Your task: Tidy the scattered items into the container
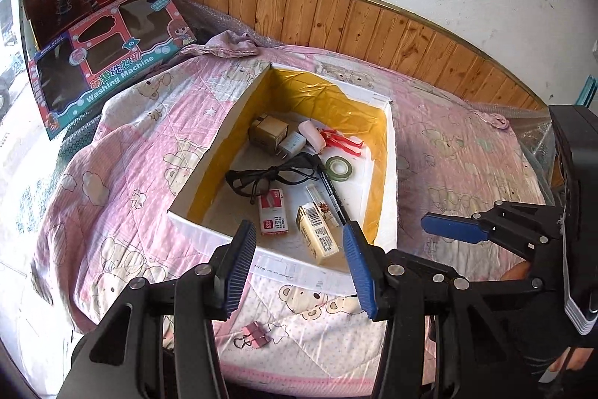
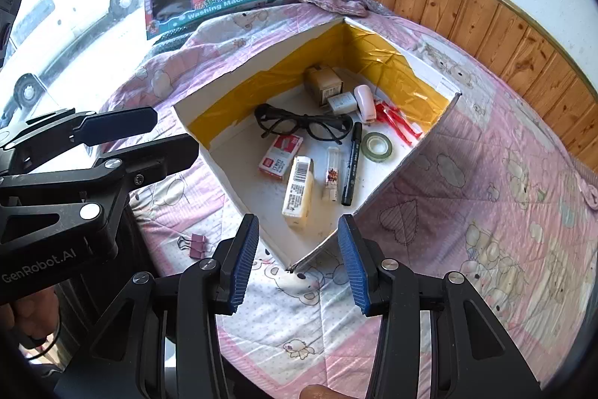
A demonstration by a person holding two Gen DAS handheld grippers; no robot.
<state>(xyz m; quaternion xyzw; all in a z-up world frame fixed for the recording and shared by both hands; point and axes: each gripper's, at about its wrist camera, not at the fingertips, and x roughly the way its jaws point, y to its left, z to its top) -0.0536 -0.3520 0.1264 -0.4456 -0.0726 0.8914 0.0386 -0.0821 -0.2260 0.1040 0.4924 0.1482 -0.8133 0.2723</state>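
Left gripper (image 1: 299,258) and right gripper (image 2: 297,262): wide apart, holding nothing. Pink binder clip (image 1: 253,334) on the quilt (image 1: 130,137), outside the white box (image 1: 284,258).

A box (image 1: 239,107) lies on the bed (image 1: 448,152) ahead of both tongs, holding glasses (image 2: 302,126), a marker (image 2: 351,167) and tape (image 2: 378,146). A binder clip (image 1: 254,333) lies outside, nearer the left tongs (image 1: 299,260).

My left gripper (image 1: 299,260) hangs over the box (image 1: 385,182), jaws apart, empty. Glasses (image 1: 261,176), marker (image 1: 332,189), tape roll (image 1: 339,168) inside; binder clip (image 1: 254,333) on the bed.
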